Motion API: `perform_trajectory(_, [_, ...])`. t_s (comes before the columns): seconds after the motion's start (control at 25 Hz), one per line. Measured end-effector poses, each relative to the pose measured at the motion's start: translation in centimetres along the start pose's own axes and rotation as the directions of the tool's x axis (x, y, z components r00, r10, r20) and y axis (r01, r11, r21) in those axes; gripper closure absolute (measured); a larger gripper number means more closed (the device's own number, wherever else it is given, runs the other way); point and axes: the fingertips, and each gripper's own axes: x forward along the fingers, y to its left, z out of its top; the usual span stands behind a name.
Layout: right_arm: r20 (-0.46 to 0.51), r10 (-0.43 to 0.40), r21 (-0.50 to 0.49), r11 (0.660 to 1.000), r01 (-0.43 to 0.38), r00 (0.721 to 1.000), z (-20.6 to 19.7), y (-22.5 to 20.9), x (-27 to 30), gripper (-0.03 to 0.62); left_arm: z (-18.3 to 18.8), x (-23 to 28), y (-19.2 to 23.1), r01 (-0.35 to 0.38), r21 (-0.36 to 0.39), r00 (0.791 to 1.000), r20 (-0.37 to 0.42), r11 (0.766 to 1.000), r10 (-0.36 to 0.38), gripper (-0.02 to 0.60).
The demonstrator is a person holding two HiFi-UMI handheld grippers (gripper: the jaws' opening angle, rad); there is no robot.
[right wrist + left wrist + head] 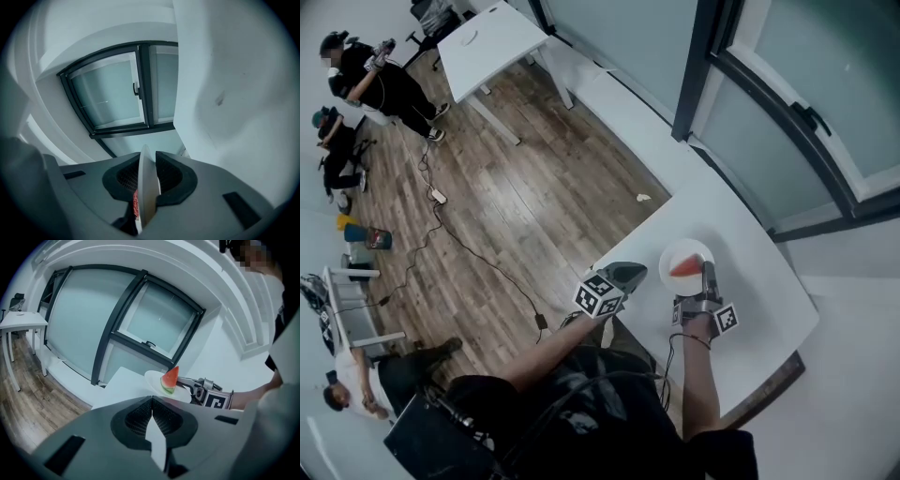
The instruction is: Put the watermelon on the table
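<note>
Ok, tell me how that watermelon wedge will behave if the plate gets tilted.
The watermelon wedge stands on its narrow rind, tip up, so it would probably topple easily. It sits loose on the smooth white plate, so it may also slide. The right gripper pinches only the plate's rim, so the plate could likely droop.

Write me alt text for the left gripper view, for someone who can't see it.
A watermelon slice stands on a white plate that the right gripper pinches by the rim, at a white table. In the foreground the left gripper has its jaws shut on nothing. A dark-framed window fills the background.
</note>
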Motion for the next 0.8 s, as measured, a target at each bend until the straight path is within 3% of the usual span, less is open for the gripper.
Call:
perform_trajectory(0.28, [0.086,-0.046,-0.071,0.996,0.053,0.995,4.0,-2.7,6.4,0.542,2.7,5.4,4.1,0.042,-0.006,0.999,0.007,0.999,-0.042,0.575])
perform_trajectory(0.56, [0.177,-0.103,-0.106,0.987,0.123,0.979,8.3,-7.5,12.2,0.542,2.3,10.5,8.7,0.044,-0.029,0.999,-0.016,0.999,-0.044,0.575])
perform_trajectory(0.8, [0.215,-0.117,-0.166,0.974,0.155,0.97,11.1,-8.6,17.9,0.542,5.6,12.6,10.5,0.071,-0.014,0.997,0.001,0.997,-0.071,0.575])
